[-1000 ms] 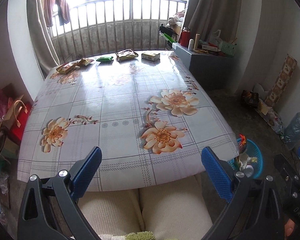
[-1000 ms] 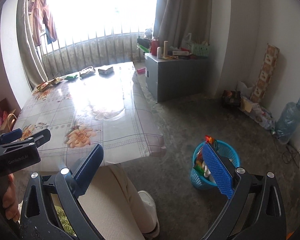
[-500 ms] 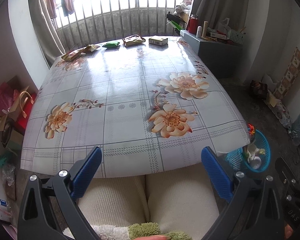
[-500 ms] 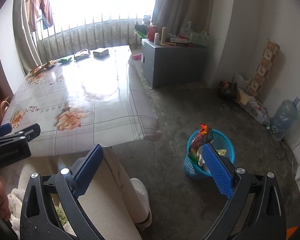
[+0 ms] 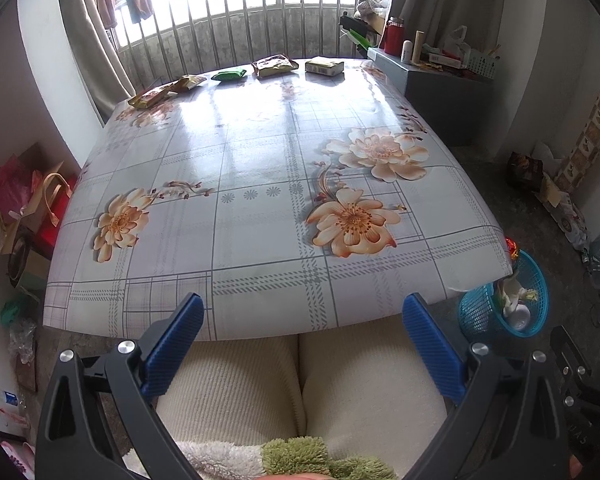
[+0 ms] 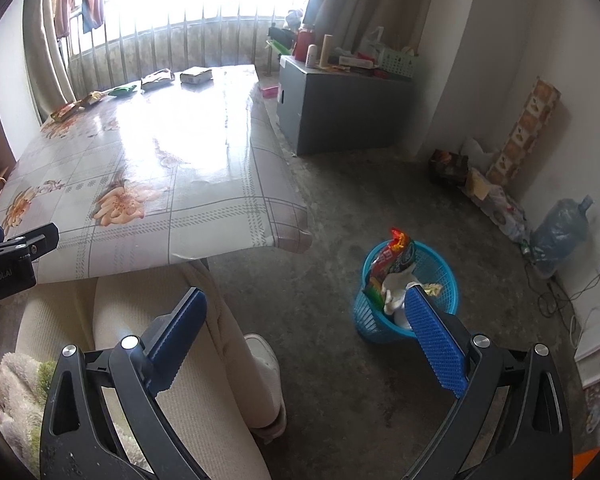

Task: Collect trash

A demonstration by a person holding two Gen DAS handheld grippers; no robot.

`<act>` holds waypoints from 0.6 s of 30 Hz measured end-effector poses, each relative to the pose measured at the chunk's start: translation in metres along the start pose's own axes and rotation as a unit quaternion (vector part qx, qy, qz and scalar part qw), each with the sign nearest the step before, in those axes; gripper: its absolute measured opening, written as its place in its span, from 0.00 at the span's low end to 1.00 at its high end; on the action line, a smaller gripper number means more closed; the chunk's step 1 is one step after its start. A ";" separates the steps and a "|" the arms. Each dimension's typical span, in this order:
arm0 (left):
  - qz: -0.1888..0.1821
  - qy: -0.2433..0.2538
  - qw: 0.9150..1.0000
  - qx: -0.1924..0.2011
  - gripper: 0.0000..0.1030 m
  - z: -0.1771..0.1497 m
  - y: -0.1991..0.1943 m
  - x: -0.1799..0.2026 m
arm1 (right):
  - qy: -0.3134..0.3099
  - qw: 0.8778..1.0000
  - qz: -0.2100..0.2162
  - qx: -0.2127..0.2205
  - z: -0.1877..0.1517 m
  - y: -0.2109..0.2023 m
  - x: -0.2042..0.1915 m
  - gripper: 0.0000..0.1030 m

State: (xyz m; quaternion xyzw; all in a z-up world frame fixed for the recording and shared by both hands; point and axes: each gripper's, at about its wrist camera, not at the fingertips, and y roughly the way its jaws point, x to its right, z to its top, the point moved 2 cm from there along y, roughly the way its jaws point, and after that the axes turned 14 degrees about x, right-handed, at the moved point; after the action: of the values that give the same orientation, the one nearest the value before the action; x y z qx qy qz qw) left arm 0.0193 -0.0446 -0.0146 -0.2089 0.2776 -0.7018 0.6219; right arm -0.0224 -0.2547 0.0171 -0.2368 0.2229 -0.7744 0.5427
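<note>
Five flat snack packets (image 5: 275,65) lie in a row at far edge of floral-print oilcloth table (image 5: 260,184), well apart from left gripper (image 5: 300,344), jaws spread, empty. Right gripper (image 6: 306,334), likewise spread w/ nothing held, hangs near blue plastic mesh basket (image 6: 440,276) of wrappers on floor.
</note>
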 end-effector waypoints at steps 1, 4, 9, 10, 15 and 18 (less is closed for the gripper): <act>0.000 -0.001 1.000 -0.001 0.95 0.000 0.000 0.000 | 0.000 1.000 -0.001 -0.001 0.000 0.000 0.000 0.92; -0.001 -0.002 1.000 -0.002 0.95 0.000 0.001 0.000 | 0.001 1.000 -0.002 -0.003 -0.001 0.000 0.000 0.92; -0.002 0.000 1.000 -0.002 0.95 -0.001 0.001 -0.001 | -0.002 1.000 -0.004 -0.005 0.000 0.000 0.001 0.92; -0.002 0.002 1.000 -0.002 0.95 -0.001 0.001 -0.001 | -0.004 1.000 -0.004 -0.005 -0.001 0.000 0.000 0.92; -0.004 0.009 1.000 0.000 0.95 0.000 0.001 0.001 | -0.014 1.000 -0.006 -0.003 -0.001 0.000 -0.003 0.92; -0.002 0.010 1.000 0.002 0.95 0.000 0.000 0.003 | -0.017 1.000 -0.004 -0.001 -0.001 -0.001 -0.005 0.92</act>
State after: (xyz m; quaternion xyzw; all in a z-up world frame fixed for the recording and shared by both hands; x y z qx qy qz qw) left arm 0.0188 -0.0472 -0.0144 -0.2019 0.2820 -0.7058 0.6178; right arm -0.0224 -0.2494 0.0167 -0.2514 0.2137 -0.7719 0.5434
